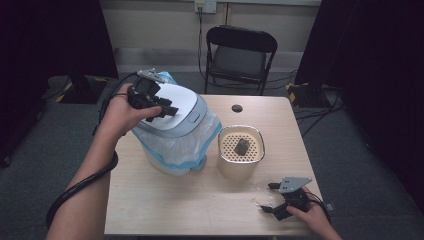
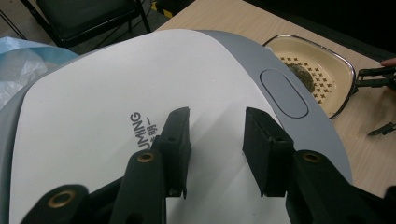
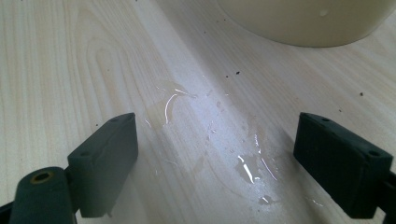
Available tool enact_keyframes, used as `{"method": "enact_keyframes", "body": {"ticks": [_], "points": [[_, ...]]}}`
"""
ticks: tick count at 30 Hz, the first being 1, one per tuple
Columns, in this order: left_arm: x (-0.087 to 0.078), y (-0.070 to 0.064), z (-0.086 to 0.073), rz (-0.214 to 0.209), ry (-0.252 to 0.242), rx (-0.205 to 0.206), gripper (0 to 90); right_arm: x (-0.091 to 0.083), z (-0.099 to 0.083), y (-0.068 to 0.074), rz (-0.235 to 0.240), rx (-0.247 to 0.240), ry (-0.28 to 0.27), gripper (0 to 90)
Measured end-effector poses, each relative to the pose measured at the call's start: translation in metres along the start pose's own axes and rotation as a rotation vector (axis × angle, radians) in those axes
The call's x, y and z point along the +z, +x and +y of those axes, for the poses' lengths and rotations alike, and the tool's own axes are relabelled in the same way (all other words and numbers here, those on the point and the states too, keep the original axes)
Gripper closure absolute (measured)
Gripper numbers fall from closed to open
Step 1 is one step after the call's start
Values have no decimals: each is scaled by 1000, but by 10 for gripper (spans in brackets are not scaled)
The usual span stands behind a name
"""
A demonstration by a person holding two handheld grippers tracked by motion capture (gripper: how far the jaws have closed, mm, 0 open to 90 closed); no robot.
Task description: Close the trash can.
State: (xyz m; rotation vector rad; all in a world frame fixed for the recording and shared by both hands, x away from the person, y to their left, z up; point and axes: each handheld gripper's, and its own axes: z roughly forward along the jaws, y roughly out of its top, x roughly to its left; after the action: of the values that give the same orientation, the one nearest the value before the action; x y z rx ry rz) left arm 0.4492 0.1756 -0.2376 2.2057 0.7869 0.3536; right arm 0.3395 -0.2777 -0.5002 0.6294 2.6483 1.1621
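A white bin with a grey-rimmed lid (image 1: 182, 107) and a bluish plastic liner (image 1: 172, 145) stands at the table's left. My left gripper (image 1: 167, 110) hovers open just over the lid (image 2: 93, 93), with nothing between its fingers (image 2: 175, 135). Ahead of the jaws is the lid's oval grey button (image 2: 283, 93). To the right sits a cream container (image 1: 222, 152) with a perforated insert holding a dark lump (image 1: 242, 146). My right gripper (image 1: 269, 197) is wide open low over the table's front right. Between its jaws (image 3: 215, 135) lies a wet smear (image 3: 247, 168), and the container's wall (image 3: 303, 23) is just beyond.
A black folding chair (image 1: 240, 55) stands behind the table. A round cable hole (image 1: 237, 108) sits near the table's far edge. Bare wood (image 1: 175, 200) stretches across the front middle. Dark curtains flank both sides, and cables lie on the floor at right.
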Motion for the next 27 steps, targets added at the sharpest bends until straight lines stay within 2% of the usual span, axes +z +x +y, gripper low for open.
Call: {"method": "enact_keyframes", "body": {"ticks": [5,7,11,12,13,14,15,20,24,27], "points": [[7,-1,0,23,-10,6,628,0,0,0,1,0,0,134],[9,-2,1,17,-24,2,628,0,0,0,1,0,0,134],[10,-5,5,31,-7,16,615,0,0,0,1,0,0,134],[11,-7,6,23,2,27,574,0,0,0,1,0,0,134],[11,-8,7,42,26,27,485,0,0,0,0,0,0,134],[11,-8,8,57,34,6,381,0,0,0,0,0,0,134],[10,-7,7,43,32,4,327,0,0,0,0,0,0,134],[-6,-9,1,17,-44,-19,215,0,0,0,1,0,0,134],[-22,-12,-9,1,-35,-17,189,0,0,0,0,0,1,134],[-34,-13,-20,-6,-57,-24,186,0,0,0,0,0,0,134]]}}
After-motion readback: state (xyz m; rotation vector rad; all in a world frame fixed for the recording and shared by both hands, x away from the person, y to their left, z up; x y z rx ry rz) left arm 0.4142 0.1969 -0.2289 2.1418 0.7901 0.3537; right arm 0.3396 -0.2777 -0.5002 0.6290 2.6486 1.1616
